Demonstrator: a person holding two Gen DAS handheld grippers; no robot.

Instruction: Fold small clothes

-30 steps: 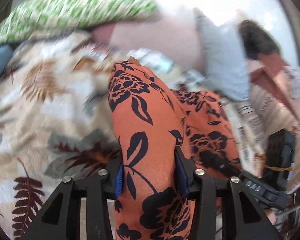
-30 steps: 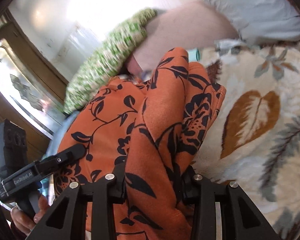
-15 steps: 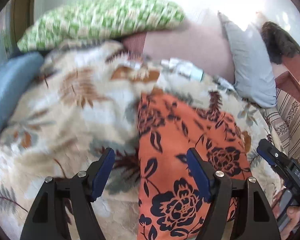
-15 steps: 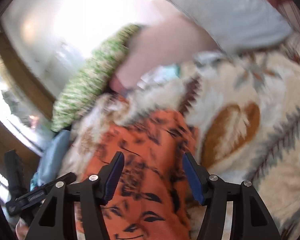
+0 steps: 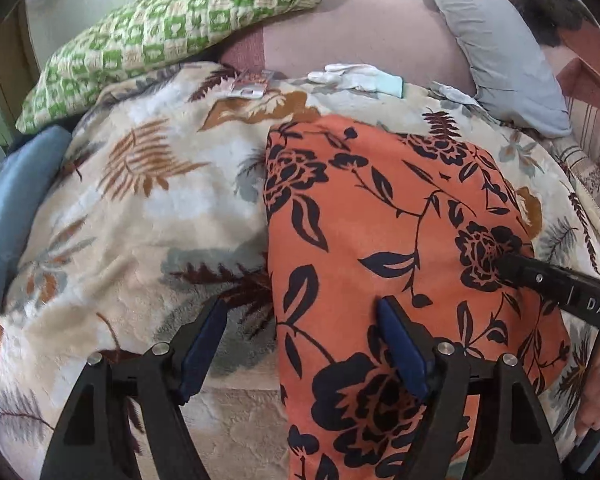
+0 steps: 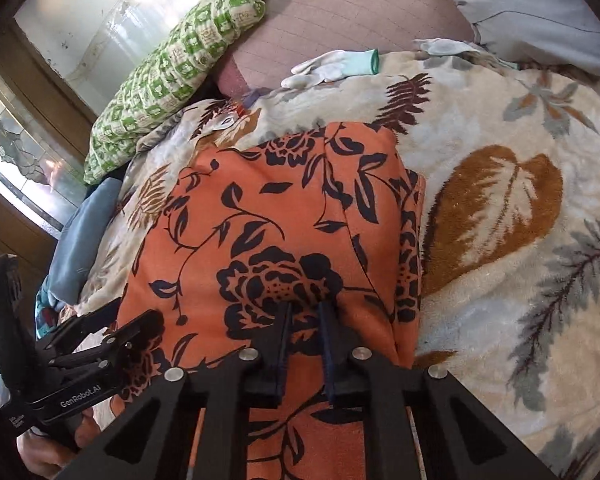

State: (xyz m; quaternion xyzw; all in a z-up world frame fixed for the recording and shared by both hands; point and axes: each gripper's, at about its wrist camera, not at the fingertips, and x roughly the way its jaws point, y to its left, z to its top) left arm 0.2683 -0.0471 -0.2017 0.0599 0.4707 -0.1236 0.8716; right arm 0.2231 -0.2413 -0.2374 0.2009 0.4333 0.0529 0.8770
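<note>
A: Since one second ago, both grippers have let go of the orange floral garment (image 5: 388,240); it was bunched up between each pair of fingers then and now lies spread flat on the leaf-print fleece blanket (image 5: 140,208).

B: Noted. Largest first?

A: Blanket covers most of both views. Behind it a mauve cushion (image 5: 364,36), a green-and-cream checked pillow (image 5: 172,28) to its left, a grey pillow (image 5: 500,48) to its right, a blue cushion (image 5: 8,208) at the far left edge.

B: Garment position?

A: Centre-right of the blanket in the left wrist view, folded into a roughly rectangular panel, its left edge straight. In the right wrist view a second layer shows along its right edge.

B: Left gripper (image 5: 300,344)?

A: Jaws wide apart, holding nothing. One blue-padded finger is over the blanket, the other over the cloth; the garment's left edge runs between them.

B: Right gripper (image 6: 304,316)?

A: Jaws nearly together, a narrow gap between the pads. Tips sit at a black flower on the garment. Whether any cloth is pinched, cannot tell.

B: Small items?

A: White glove with teal cuff (image 5: 356,76) at the blanket's far edge, against the mauve cushion.
</note>
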